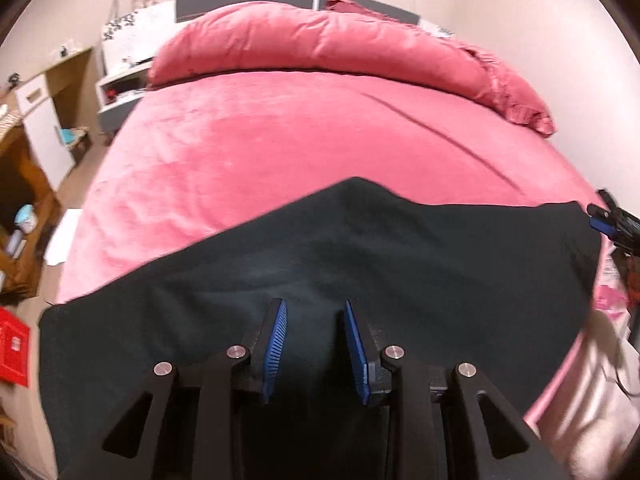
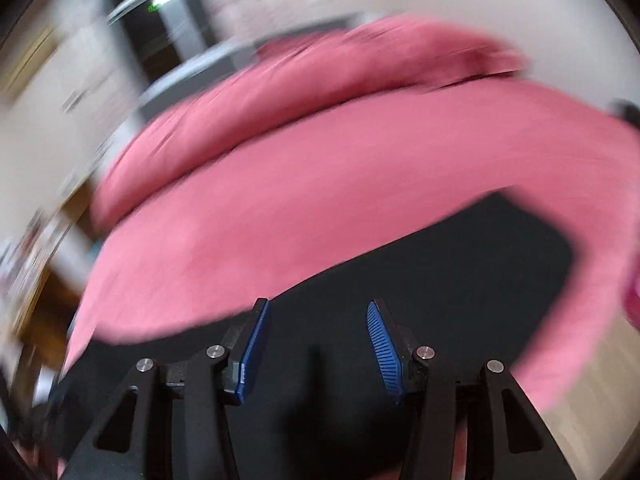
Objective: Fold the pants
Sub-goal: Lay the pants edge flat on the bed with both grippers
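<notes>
Dark pants (image 1: pixel 320 248) along pink bed (image 1: pixel 280 140) edge, far half bare.

Left wrist view: close above the dark pants (image 1: pixel 320 260), looking down and forward across the pink bed (image 1: pixel 280 140) toward the rolled pink blanket (image 1: pixel 320 40). Right wrist view: same way, tilted, blurry. Shared: pants (image 2: pixel 440 280), bed (image 2: pixel 320 180), blanket (image 2: pixel 320 76).
</notes>
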`<act>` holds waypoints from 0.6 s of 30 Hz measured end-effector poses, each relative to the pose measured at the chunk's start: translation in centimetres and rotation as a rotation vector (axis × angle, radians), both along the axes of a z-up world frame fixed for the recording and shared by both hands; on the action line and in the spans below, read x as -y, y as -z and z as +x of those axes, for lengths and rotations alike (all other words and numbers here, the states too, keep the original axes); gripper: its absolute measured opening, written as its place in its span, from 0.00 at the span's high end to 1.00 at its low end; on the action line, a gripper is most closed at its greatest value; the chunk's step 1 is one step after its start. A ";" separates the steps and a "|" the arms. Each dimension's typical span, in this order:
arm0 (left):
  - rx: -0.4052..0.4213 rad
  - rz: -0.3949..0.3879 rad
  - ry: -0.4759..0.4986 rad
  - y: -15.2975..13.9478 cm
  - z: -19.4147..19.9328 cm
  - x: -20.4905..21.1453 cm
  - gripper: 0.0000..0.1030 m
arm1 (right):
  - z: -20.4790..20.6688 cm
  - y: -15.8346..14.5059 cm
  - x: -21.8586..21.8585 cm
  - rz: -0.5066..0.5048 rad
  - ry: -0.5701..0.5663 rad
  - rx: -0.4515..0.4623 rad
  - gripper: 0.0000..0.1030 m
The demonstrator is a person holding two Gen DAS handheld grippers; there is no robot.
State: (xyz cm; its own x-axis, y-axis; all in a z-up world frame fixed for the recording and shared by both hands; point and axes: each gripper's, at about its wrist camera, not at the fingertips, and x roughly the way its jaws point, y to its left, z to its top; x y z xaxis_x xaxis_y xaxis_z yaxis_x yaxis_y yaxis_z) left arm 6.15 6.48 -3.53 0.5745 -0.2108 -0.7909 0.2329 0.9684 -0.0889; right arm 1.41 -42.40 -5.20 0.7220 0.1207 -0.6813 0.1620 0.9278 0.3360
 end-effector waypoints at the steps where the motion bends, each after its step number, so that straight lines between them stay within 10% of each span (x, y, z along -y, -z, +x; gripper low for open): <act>1: -0.005 0.014 -0.016 0.3 0.2 0.0 0.71 | 0.9 0.6 -2.0 -0.009 -0.072 -0.023 0.51; 9: -0.019 0.050 -0.107 2.3 -0.3 -2.4 0.68 | 5.9 1.0 -17.9 0.027 -0.560 -0.010 0.60; 18: -0.041 0.007 -0.260 2.0 -1.7 -5.0 0.68 | 14.0 3.6 -28.4 -0.047 -0.742 -0.096 0.60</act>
State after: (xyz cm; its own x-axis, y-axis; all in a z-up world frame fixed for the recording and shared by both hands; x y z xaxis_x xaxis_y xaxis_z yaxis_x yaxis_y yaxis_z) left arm 4.43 11.44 -5.54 0.5761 -0.0544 -0.8156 -0.0276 0.9959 -0.0859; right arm 15.45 -13.98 -8.82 0.3995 0.5220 -0.7536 -0.4849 0.8180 0.3095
